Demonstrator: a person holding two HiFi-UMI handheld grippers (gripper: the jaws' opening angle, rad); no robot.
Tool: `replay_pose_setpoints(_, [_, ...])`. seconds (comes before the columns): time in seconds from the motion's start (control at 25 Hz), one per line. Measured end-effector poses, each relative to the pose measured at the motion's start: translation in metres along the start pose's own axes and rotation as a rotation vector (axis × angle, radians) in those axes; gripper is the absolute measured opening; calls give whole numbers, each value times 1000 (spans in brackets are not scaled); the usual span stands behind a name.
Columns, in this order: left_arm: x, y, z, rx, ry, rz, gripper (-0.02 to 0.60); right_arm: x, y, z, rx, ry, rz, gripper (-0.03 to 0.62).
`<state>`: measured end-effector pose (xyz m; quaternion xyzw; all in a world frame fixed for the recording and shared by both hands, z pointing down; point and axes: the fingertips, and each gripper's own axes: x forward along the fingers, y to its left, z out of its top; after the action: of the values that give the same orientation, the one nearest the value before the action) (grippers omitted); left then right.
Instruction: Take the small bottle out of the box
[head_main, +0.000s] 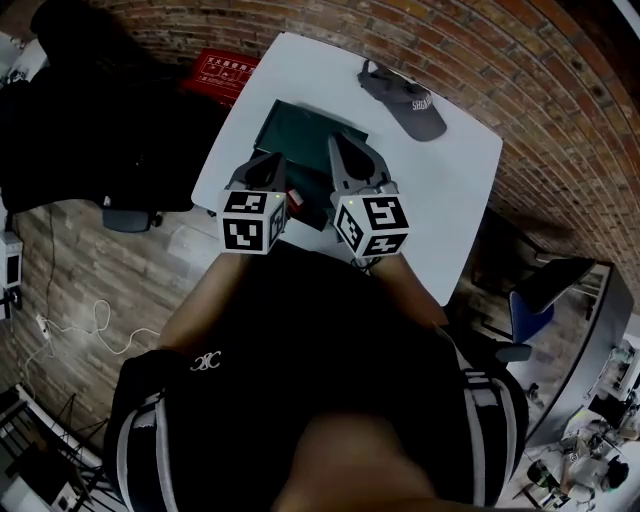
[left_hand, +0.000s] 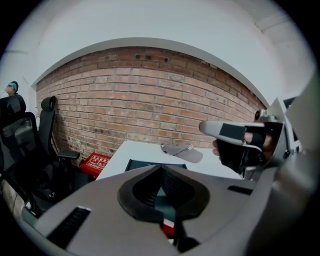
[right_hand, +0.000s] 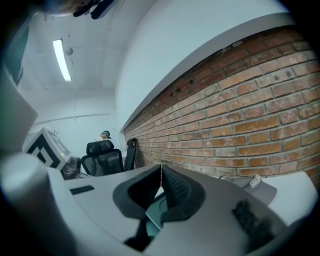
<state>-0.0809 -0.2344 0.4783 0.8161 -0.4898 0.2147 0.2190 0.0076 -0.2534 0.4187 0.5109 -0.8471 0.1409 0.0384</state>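
**Both grippers poised over the dark green box, nothing picked up yet**

The left gripper (head_main: 277, 160) and right gripper (head_main: 337, 142) hang side by side above the near half of the dark green box (head_main: 300, 132). Each has its fingers pressed together and holds nothing, which looks like a ready stance before reaching in. The small bottle cannot be identified for certain. A red-and-white object (head_main: 293, 197) at the box's near edge, just under the left gripper, may be it. The box lies close to the left edge of the table (head_main: 445, 175), so that side leaves little margin. Bare table opens to the right, with the grey cap (head_main: 412, 100) well apart at the far side.
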Motion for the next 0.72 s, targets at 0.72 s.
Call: replay_pose_setpoints(0.72, [24, 17, -103, -302, 271, 37, 15, 13, 8, -37, -3, 114, 116, 31])
